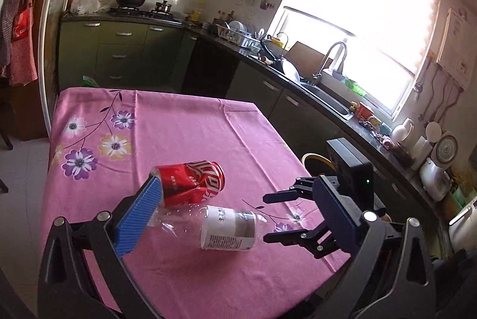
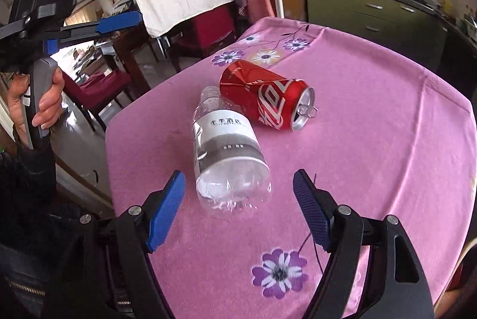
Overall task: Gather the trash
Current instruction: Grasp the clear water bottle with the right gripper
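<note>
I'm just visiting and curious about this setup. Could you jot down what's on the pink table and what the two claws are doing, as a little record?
surface: pink floral tablecloth
trash 1: red can, dented, lying on its side
trash 2: clear plastic bottle, lying on its side, touching the can
right gripper: open, at the bottle's base, not gripping
left gripper: open, above the table, holding nothing

Strong daylight from blown-out window (image 1: 366,29); glare on tablecloth (image 1: 184,134). Cabinets (image 1: 119,50) dim. Heavy fisheye bending and dark vignetting at edges; centre sharp.
</note>
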### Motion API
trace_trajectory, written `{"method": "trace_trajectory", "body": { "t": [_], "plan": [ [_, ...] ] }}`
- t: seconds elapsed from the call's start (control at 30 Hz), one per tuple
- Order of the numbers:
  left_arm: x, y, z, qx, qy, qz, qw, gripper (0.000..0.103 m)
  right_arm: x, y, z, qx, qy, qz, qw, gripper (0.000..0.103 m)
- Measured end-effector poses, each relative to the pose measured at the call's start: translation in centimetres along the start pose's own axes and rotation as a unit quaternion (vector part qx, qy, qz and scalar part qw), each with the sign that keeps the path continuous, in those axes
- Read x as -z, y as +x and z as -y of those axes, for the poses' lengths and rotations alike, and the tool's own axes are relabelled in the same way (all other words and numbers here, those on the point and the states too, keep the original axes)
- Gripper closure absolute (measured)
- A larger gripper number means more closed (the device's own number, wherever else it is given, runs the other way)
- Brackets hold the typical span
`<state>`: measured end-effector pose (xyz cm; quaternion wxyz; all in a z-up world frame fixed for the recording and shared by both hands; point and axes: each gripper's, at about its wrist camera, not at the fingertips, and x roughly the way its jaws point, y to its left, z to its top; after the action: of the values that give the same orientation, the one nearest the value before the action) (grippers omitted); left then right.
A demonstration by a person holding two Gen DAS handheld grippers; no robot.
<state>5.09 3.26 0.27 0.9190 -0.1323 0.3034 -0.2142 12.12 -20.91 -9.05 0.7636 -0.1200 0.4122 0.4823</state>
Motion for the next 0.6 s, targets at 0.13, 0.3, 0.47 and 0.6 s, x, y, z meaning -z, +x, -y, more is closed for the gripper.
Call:
{"method": "trace_trajectory", "body": {
  "t": [0.13, 0.3, 0.47, 0.6],
  "plan": [
    [0.6, -0.8, -0.7, -0.016, -0.014, 0.010, 0.9997, 0.007, -3.3, 2.8, -0.9, -0.011, -0.036, -0.070, 0.997, 0.029],
    [0.7, -2.4, -1.1, -0.028, -0.014, 0.030, 0.9991, 0.007, -5.5, 6.8, -1.8, -0.007, -0.069, -0.153, 0.986, 0.033],
    [0.7, -3.8, -2.0, -0.037, -0.022, 0.044, 0.9981, 0.007, -5.8, 9.6, -2.3, 0.005, -0.093, -0.208, 0.974, 0.035],
    [0.8, -4.2, -2.8, -0.037, -0.027, 0.048, 0.9978, 0.007, -5.9, 10.9, -2.5, 0.009, -0.106, -0.230, 0.967, 0.037]
  ]
}}
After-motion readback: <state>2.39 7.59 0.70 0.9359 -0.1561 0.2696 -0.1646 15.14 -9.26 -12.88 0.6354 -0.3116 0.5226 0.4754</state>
